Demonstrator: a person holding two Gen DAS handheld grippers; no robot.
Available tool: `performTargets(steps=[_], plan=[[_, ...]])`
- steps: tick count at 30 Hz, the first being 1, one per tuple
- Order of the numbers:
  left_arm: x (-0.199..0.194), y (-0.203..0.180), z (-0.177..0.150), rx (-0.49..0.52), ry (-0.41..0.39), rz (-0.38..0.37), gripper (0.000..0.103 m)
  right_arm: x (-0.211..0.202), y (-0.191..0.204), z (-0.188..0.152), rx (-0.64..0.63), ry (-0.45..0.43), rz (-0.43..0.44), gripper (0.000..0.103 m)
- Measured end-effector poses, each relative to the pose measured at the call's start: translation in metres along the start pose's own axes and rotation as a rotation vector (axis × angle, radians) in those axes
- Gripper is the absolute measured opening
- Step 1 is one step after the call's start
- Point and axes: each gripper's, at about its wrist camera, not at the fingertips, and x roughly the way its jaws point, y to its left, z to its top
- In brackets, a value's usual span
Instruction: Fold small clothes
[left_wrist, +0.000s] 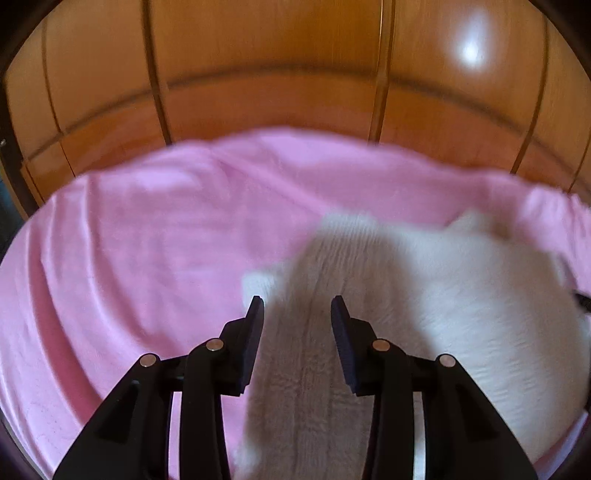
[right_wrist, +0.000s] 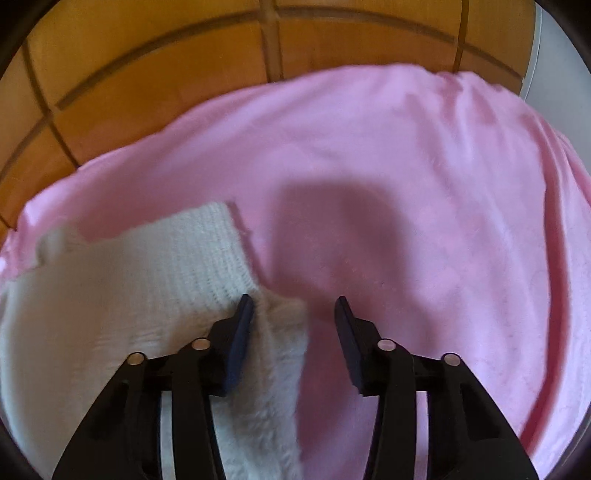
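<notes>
My white fluffy knitted garment (left_wrist: 424, 295) lies soft, light and floppy on the pink blanket (left_wrist: 147, 240). Both jaws stand apart: left hand-held gripper (left_wrist: 297, 310) straddles a strip, right hand-held gripper (right_wrist: 293, 308) its corner. I'd pinch the ribbed hem.

The left gripper (left_wrist: 297, 306) is built of glossy black plastic: two angular outer arms and two inner links on each side, joined by round silver pins, two showing per side. Its fingers (left_wrist: 255, 343) end in flat, dark navy pads with squared, slanted tips. The right gripper (right_wrist: 293, 306) has the same make, with the same black arms, silver pins and dark blue pads (right_wrist: 240, 343). No cables or markings show.
</notes>
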Motion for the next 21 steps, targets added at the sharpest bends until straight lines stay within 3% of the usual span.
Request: performTargets(steps=[1,6,8,13,16,21], plan=[[0.015,0.001,-0.003,-0.011,0.040,0.002,0.039,0.001,-0.001,0.003,0.007,0.005,0.005,0.049],[0.017,0.008,-0.002,-0.052,0.033,-0.012,0.042,-0.016,-0.014,0.006,0.038,0.026,0.089,0.059],[0.005,0.011,-0.003,-0.074,0.007,-0.007,0.044,-0.027,-0.027,0.001,0.085,0.034,0.180,0.070],[-0.028,0.008,-0.015,-0.098,-0.052,-0.060,0.044,-0.041,-0.048,-0.033,0.135,0.087,0.375,0.076],[-0.046,-0.009,-0.028,-0.073,-0.067,-0.120,0.044,-0.045,-0.046,-0.057,0.133,0.106,0.459,0.076],[-0.055,-0.052,-0.047,0.059,-0.051,-0.168,0.044,-0.057,-0.033,-0.077,0.089,0.127,0.575,0.076]])
